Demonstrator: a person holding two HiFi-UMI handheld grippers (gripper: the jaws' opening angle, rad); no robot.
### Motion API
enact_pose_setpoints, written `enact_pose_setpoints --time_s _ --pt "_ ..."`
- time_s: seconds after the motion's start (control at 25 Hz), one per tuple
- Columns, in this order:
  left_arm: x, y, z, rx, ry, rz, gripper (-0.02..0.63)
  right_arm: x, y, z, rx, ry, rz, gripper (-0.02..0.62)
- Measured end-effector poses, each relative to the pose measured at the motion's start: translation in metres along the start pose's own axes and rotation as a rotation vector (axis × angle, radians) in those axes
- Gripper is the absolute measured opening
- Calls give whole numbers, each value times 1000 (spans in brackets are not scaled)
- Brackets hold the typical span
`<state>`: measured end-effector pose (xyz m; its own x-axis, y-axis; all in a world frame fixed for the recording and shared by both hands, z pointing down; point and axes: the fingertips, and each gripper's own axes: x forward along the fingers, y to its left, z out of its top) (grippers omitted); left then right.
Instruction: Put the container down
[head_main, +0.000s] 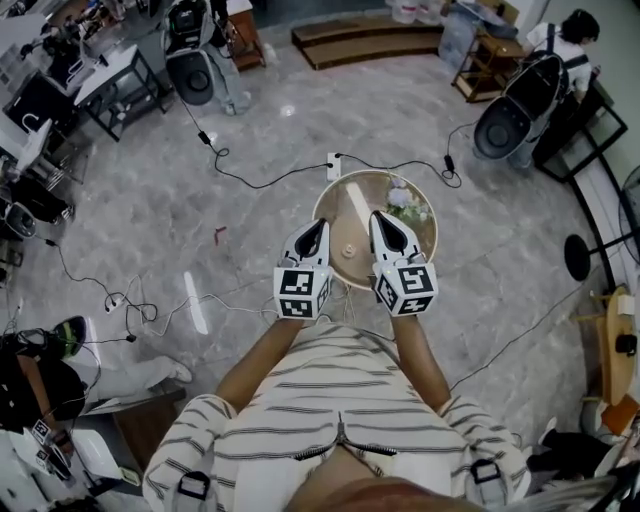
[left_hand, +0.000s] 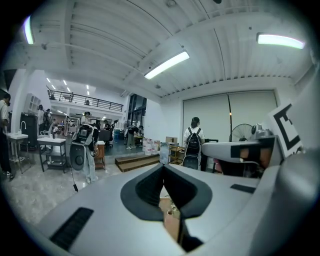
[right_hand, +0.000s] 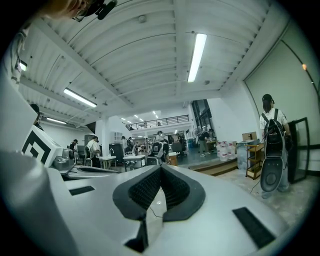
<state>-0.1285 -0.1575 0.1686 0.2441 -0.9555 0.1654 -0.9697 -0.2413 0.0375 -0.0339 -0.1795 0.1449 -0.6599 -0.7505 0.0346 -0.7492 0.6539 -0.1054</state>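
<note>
We're looking straight down on a small round table on a grey marbled floor. A small tan container stands on it, free of both tools, in the gap between them. We can't make out anything inside it from above. A cluster of pale flowers sits at the table's far right edge.

The left gripper hovers over the table's left side, jaws pressed together on nothing. The right gripper is beside it, its jaws also meeting at the tips and holding nothing.

The left gripper view adds the tan container low beneath its closed tips, with a few thin sprigs just behind it, and a person with a backpack near a fan. The right gripper view shows neither the table nor the container, only the bright hall beyond its jaws.

For print, we have only the black-and-white square markers on the grippers' cubes.
</note>
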Motion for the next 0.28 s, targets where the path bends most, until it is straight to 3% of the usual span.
enact_pose_setpoints --time_s 0.28 --pt "1 -3 6 -1 -13 4 -2 -3 -4 2 -2 -10 5 8"
